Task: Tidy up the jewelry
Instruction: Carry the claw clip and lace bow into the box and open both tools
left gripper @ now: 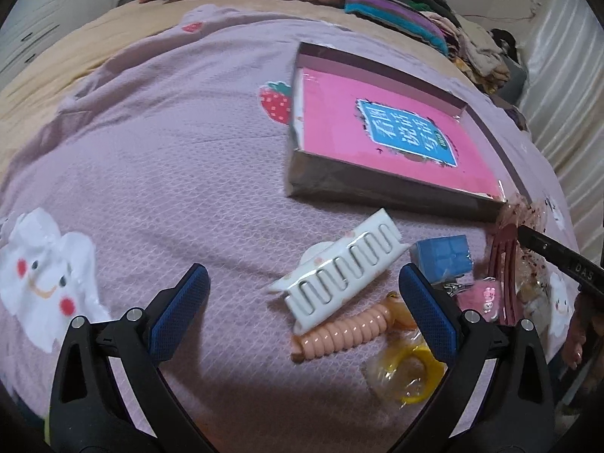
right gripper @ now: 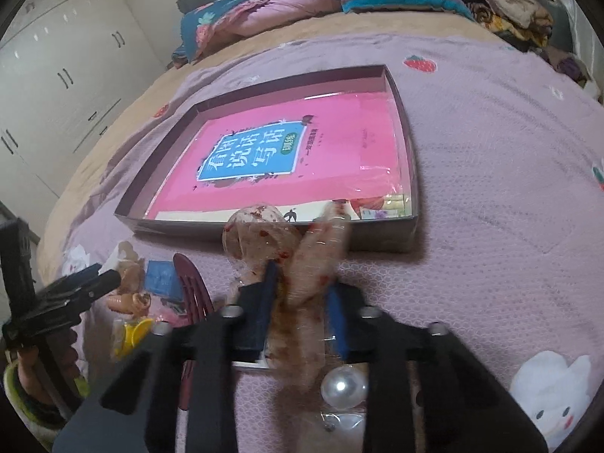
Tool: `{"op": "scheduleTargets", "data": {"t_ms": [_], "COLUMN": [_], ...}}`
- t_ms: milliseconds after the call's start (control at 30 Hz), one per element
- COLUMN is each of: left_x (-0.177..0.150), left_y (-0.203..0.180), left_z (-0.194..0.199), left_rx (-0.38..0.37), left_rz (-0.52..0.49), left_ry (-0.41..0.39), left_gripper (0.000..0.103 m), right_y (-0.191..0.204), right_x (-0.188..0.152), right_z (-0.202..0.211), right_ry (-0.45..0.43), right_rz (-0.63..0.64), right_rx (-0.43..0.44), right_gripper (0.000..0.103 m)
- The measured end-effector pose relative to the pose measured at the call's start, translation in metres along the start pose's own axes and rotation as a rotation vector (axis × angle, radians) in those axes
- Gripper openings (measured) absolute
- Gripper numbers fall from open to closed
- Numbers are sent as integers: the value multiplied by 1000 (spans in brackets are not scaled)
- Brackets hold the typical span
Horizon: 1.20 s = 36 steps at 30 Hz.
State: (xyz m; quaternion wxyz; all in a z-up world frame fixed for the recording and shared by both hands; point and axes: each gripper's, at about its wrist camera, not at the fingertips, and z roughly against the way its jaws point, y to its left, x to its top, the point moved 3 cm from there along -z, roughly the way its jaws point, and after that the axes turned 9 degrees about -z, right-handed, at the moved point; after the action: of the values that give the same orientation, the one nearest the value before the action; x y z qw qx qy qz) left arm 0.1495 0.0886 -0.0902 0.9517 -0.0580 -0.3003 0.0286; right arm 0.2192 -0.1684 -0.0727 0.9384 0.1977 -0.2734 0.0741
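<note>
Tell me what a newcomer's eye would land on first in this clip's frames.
First the bright pink book lying in a shallow brown box on the lilac bedspread. Next, the right gripper shut on a sheer speckled hair bow just in front of that box. The left gripper hangs open over a white claw clip and a peach coil hair tie.

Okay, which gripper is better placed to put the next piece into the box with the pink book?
Right, probably. The right gripper is already shut on the sheer speckled bow, just short of the box. The left gripper stands open over the white hair claw, holding nothing.
</note>
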Motion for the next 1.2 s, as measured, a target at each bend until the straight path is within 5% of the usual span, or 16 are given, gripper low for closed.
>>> {"op": "scheduleTargets", "data": {"t_ms": [133, 200, 467, 1200], "left_x": [7, 11, 12, 88], "left_y": [-13, -23, -42, -61], "left_z": [-9, -12, -12, 46], "left_rx": [-6, -2, -11, -31], "left_rz": [-71, -127, -209, -187], "left_ry": [2, -11, -3, -179], "left_gripper": [93, 83, 19, 19], "right_y": [2, 1, 1, 27], "right_x": [-3, -3, -8, 6], "right_z": [13, 20, 52, 105], "right_ry": [-42, -62, -132, -240], "right_rz": [45, 55, 87, 152], "right_rx": [-29, -37, -67, -1], "right_gripper": [13, 13, 13, 13]}}
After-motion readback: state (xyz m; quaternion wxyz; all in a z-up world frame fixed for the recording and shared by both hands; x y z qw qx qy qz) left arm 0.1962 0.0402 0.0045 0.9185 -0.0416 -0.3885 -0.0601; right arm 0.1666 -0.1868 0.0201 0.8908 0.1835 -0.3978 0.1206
